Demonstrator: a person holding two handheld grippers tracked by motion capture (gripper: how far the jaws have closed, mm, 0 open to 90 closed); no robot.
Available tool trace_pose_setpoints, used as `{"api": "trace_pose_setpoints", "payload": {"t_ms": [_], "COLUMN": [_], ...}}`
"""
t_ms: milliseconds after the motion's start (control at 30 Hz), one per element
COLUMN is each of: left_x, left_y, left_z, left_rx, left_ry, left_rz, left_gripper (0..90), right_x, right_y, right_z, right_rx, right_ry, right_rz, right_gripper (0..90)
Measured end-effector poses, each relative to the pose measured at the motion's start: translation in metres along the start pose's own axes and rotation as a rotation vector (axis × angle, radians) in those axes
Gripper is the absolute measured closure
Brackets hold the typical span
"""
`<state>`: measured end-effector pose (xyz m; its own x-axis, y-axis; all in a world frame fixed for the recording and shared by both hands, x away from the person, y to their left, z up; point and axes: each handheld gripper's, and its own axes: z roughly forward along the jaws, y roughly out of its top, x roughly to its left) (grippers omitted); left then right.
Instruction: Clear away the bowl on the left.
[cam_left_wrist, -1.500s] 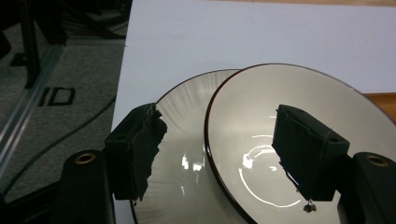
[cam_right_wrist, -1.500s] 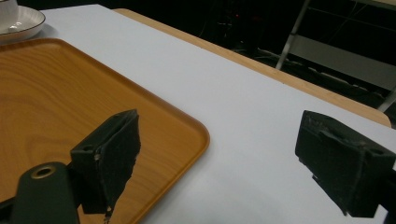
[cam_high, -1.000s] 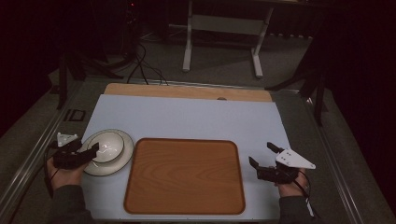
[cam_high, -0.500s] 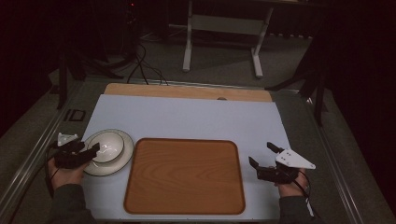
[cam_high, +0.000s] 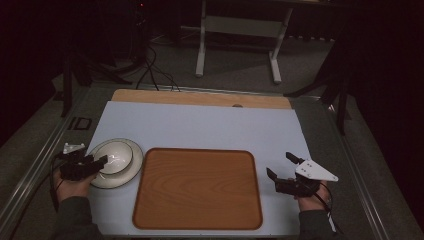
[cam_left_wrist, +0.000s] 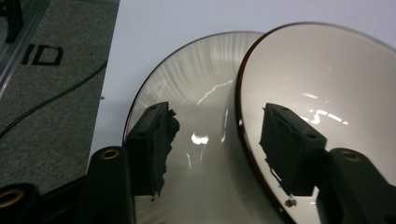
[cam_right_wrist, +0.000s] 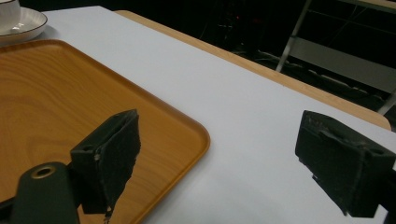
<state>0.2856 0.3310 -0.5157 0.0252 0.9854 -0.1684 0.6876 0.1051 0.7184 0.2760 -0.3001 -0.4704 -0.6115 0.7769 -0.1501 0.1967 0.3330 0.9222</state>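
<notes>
L tongs (cam_high: 100, 161) at bowl (cam_high: 116, 156), jaws apart, straddling bowl rim: one jaw inside, other outside over plate (cam_high: 131, 170); not clamped. Bowl sits on plate, near-left of tabletop (cam_high: 200, 125), just beside tray (cam_high: 197, 187). R tongs (cam_high: 280, 167) wide open, holding nothing, over tabletop just right of tray. Tray empty, wood-look, center-front. Hands (cam_high: 72, 187) at bottom edge.

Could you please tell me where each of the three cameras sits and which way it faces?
High view: above the person's side, facing forward and down on the tray; both hands show.
Left gripper view: on the left hand-held gripper, jaws astride the bowl rim.
Right gripper view: on the right hand-held gripper, facing the tray corner.
Shared: bowl, plate, tray.
</notes>
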Motion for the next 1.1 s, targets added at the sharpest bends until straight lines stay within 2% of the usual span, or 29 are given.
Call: {"api": "trace_pose_setpoints", "payload": {"t_ms": [100,367,533,733,967,1100], "left_x": [0.0006,0.0048,0.0046,0.0055,0.0059,0.0071], "left_y": [0.0000,-0.0002,0.0003,0.0015,0.0023,0.0035], "left_z": [0.0002,0.0021,0.0025,0.0038,0.0040,0.0053], "left_rx": [0.000,0.018,0.024,0.048,0.053,0.053], "left_ry": [-0.007,-0.078,-0.098,-0.138,-0.146,-0.159], "left_rz": [0.002,-0.033,-0.043,-0.076,-0.089,-0.115], "left_gripper": [46.4,49.3,54.7,61.5,68.2,71.1], "right_x": [0.0000,0.0000,0.0003,0.0006,0.0005,0.0010], "right_y": [0.0001,0.0000,0.0000,0.0001,0.0002,0.0005], "right_z": [-0.0003,-0.0001,0.0002,0.0000,-0.0002,-0.0005], "right_rx": [0.000,0.000,0.002,0.000,-0.003,-0.005], "right_ry": [-0.001,0.000,0.002,0.006,0.007,0.008], "right_rz": [0.001,-0.001,-0.002,-0.005,-0.007,-0.007], "right_gripper": [13.5,13.5,13.5,13.5,13.5,13.5]}}
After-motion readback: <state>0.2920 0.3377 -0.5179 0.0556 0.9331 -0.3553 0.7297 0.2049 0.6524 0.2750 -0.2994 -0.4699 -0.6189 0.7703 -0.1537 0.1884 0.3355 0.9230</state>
